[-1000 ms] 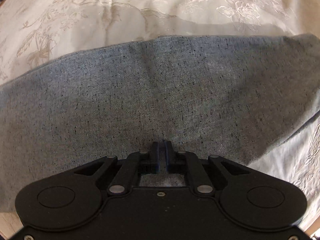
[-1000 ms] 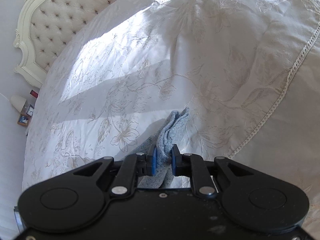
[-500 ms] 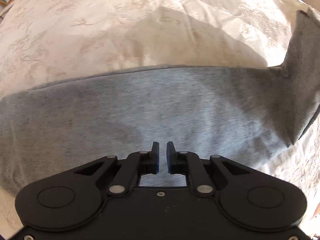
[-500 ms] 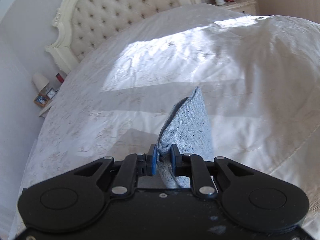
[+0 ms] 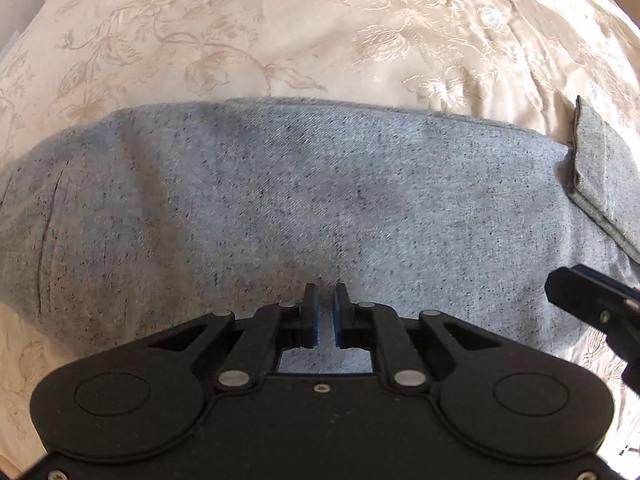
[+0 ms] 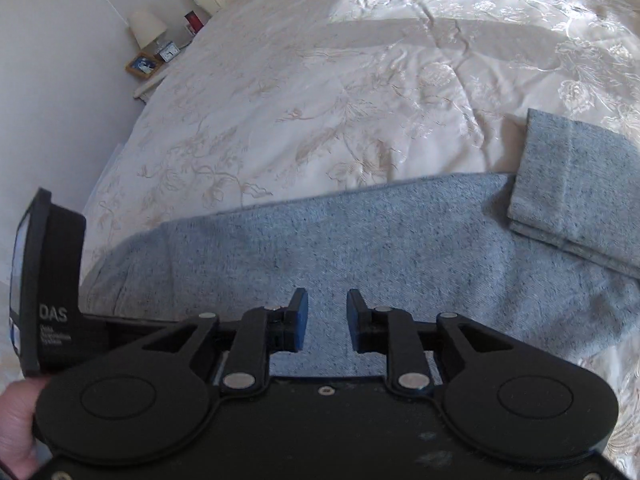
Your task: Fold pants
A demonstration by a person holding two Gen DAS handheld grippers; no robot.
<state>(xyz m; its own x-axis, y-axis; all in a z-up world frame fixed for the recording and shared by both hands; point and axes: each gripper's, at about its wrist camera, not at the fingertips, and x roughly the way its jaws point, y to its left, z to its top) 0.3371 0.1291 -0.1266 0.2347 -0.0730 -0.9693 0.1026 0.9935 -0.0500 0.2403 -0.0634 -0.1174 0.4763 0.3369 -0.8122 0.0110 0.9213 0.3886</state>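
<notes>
The grey speckled pants (image 5: 304, 200) lie flat across the cream bedspread (image 5: 280, 40), with the leg ends folded back over at the right (image 5: 600, 168). They also show in the right wrist view (image 6: 360, 240), with the folded-over end (image 6: 576, 184) at the right. My left gripper (image 5: 325, 300) hovers over the near edge of the pants, its jaws a narrow gap apart and empty. My right gripper (image 6: 323, 304) is open and empty above the pants. The right gripper's body shows at the right edge of the left wrist view (image 5: 592, 300).
The embroidered bedspread (image 6: 360, 80) stretches far beyond the pants. A nightstand (image 6: 156, 60) with a lamp, clock and picture frame stands at the bed's far left by the wall. The left gripper's body (image 6: 48, 280) is at the left edge of the right wrist view.
My right gripper has let go of the leg end, which now lies folded over the pants, and has opened. My left gripper has opened slightly and no longer pinches the fabric.
</notes>
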